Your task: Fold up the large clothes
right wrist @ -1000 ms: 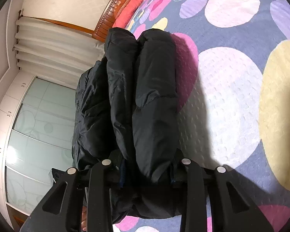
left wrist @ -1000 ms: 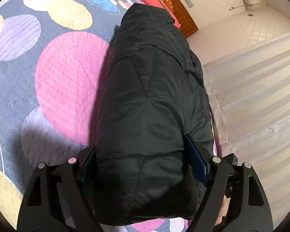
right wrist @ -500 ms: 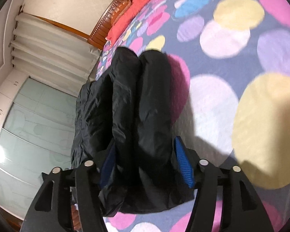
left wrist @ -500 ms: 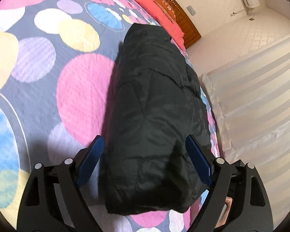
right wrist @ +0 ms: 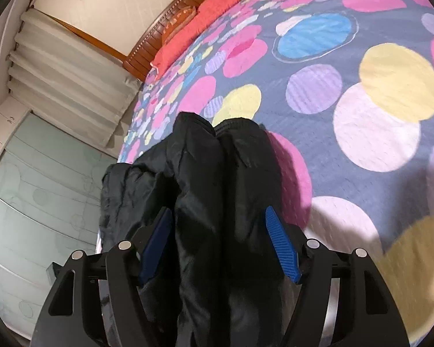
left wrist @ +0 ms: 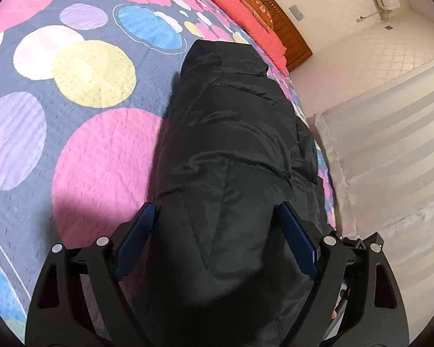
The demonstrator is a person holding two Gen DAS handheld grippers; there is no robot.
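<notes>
Both grippers let go of the folded jacket on the bed.

The black puffer jacket (left wrist: 231,150) lies as a long folded bundle on the dotted bedspread (left wrist: 95,156), running from the bottom centre of the left-wrist view up toward the red pillows (left wrist: 246,20) at the top. The left gripper (left wrist: 217,243) is spread wide, its blue pads clear of the fabric on both sides. The right gripper (right wrist: 220,245) straddles the two stacked sleeves (right wrist: 217,173) at the bottom centre of its view; its jaws are opening and the pads no longer press the cloth. The likely risk is the puffy filling springing back so the fold slumps open, or a pad snagging the slick shell and dragging the bundle off toward the bed edge beside the curtain (left wrist: 390,144).
</notes>
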